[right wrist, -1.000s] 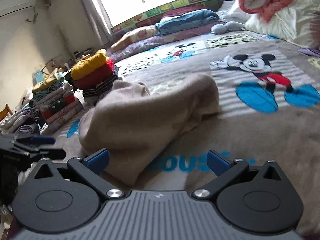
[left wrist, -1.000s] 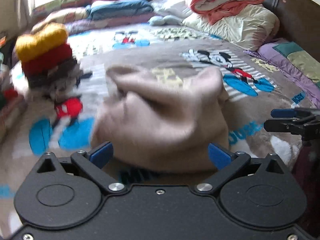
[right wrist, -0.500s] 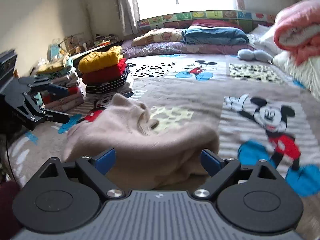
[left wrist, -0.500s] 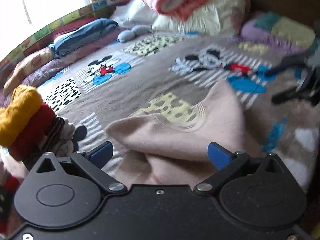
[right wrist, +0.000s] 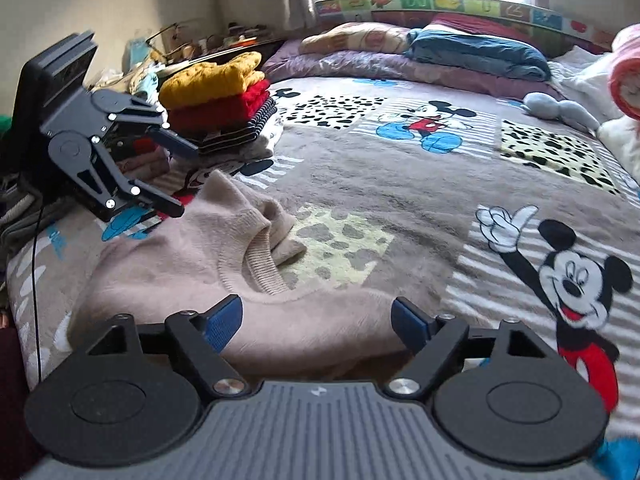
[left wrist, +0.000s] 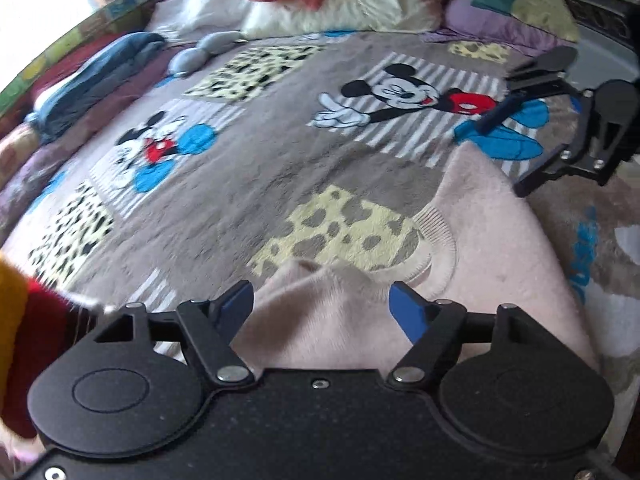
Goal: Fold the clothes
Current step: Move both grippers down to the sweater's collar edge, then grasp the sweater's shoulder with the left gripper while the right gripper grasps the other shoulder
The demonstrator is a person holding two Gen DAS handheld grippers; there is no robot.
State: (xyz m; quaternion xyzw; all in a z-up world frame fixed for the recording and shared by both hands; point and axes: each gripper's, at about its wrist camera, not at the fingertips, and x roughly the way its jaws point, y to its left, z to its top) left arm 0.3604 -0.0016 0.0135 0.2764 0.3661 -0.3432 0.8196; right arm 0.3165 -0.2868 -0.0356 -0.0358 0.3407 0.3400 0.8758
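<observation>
A pale pink sweater [right wrist: 168, 268] lies spread on the bed [right wrist: 400, 184], its ribbed collar [right wrist: 260, 270] just ahead of both sets of tongs. One part near the collar — a sleeve or shoulder, it is hard to tell which — is bunched and turned over on itself rather than flat.

The left tongs [left wrist: 322, 307] stand wide open with nothing between the blue pads, the knit rumpled directly in front of them. The right tongs [right wrist: 318, 320] are likewise wide open and empty, hovering over the sweater's near edge; from the right wrist view the left tongs show off to the left, above the garment's far side.

The knit looks soft, fuzzy and light. It should drape and sag wherever it is not supported, and a pinch on a single layer may drag the rest along the plush blanket. I judge the firmest holds to be the ribbed collar or a shoulder seam, taken at two points so the cloth stays taut.

Beyond the left tongs sits a stack of folded clothes [right wrist: 224, 100].
</observation>
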